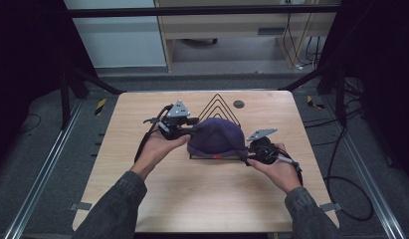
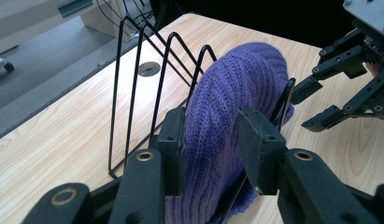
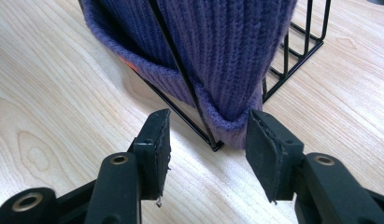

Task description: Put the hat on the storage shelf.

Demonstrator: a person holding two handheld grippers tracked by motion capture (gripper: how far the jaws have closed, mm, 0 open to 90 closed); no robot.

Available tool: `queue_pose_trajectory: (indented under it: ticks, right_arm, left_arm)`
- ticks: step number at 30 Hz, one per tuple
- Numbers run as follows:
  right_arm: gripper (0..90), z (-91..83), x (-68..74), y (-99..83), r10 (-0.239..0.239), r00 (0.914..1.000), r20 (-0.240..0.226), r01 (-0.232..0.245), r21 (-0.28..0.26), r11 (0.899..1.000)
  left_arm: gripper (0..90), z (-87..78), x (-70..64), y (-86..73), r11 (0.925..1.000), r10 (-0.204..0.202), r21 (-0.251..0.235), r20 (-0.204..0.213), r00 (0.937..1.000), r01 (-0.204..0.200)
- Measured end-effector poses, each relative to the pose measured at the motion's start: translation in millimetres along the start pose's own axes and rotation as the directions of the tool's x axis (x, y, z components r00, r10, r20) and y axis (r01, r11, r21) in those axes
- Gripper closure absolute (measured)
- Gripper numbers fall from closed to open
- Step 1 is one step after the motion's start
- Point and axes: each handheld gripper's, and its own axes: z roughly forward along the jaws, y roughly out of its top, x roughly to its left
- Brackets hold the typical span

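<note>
A purple knit hat (image 1: 217, 137) is draped over the near end of a black wire rack (image 1: 219, 102) at the middle of the wooden table. My left gripper (image 1: 194, 128) is at the hat's left side. In the left gripper view the hat (image 2: 236, 88) is squeezed between the jaws of the left gripper (image 2: 210, 135), beside the rack's wire loops (image 2: 133, 70). My right gripper (image 1: 247, 152) sits at the hat's right lower edge. In the right gripper view it (image 3: 208, 135) stands open, its jaws on either side of the hat's hem (image 3: 217, 46) and the rack's corner (image 3: 213, 142), touching neither.
The light wooden table (image 1: 192, 199) has a round grey cable hole (image 1: 238, 104) behind the rack. A metal frame and dark floor with cables surround the table. The right gripper (image 2: 316, 107) also appears open beyond the hat in the left gripper view.
</note>
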Motion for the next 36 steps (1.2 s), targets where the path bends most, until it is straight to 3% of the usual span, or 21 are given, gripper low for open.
queue_pose_trajectory:
  ticks: [11,23,26,29,36]
  right_arm:
    - [45.2,-12.1,6.3,-0.5,-0.008,1.0000,-0.001,0.008,-0.028,1.000]
    - [38.6,-24.1,13.0,-2.2,-0.009,0.9999,0.003,0.010,-0.056,0.998]
    - [35.4,-26.4,14.9,-1.7,-0.012,0.9999,0.008,0.012,-0.067,0.998]
    - [25.3,-32.8,20.1,1.5,0.001,0.9997,0.024,0.001,-0.104,0.995]
    - [13.8,-45.7,36.9,7.1,0.012,0.9994,0.033,-0.006,-0.166,0.986]
  left_arm:
    - [50.8,-11.1,-8.0,-1.9,0.9999,0.003,0.011,-0.037,0.9993,-0.002]
    - [33.4,-18.6,-23.0,-1.2,0.9997,-0.002,0.025,-0.019,0.9998,0.002]
    - [24.1,-19.3,-26.6,-1.8,0.9993,-0.016,0.034,-0.021,0.9997,0.016]
    - [16.4,-21.6,-33.6,-4.5,0.9974,-0.032,0.064,-0.016,0.9994,0.033]
    - [9.2,-31.8,-47.3,-18.1,0.9932,-0.044,0.107,-0.005,0.9990,0.044]
